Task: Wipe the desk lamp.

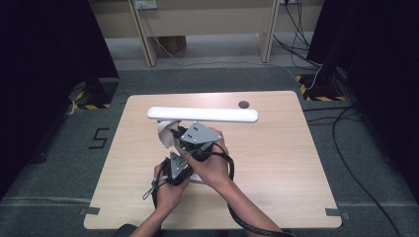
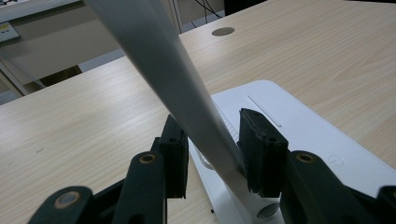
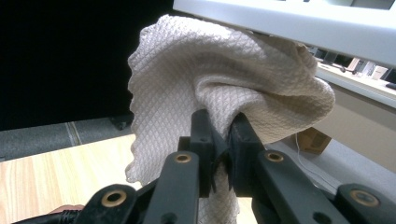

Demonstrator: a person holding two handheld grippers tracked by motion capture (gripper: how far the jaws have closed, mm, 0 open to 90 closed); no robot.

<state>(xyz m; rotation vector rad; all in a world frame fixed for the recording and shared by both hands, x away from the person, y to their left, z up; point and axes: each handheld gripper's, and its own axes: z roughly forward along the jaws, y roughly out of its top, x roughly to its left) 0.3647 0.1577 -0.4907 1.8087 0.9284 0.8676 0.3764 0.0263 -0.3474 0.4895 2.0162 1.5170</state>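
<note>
A white desk lamp stands on the wooden table (image 1: 276, 158). Its long bar head (image 1: 202, 114) runs left to right above the tabletop. My left gripper (image 2: 212, 149) is shut on the slanted lamp arm (image 2: 177, 79), just above the flat white base (image 2: 299, 135). In the high view the left gripper (image 1: 178, 165) sits under the person's right hand. My right gripper (image 3: 223, 135) is shut on a bunched white waffle-weave cloth (image 3: 224, 79), which presses against the underside of the lamp head (image 3: 289, 23). From above, the cloth (image 1: 165, 134) shows below the head's left end.
A round cable hole (image 1: 243, 104) sits near the table's far edge. Beyond the table, wooden desk legs (image 1: 143, 34) and cables (image 1: 341, 133) are on the grey floor. A "5" (image 1: 99, 138) is marked left of the table. Black curtains flank both sides.
</note>
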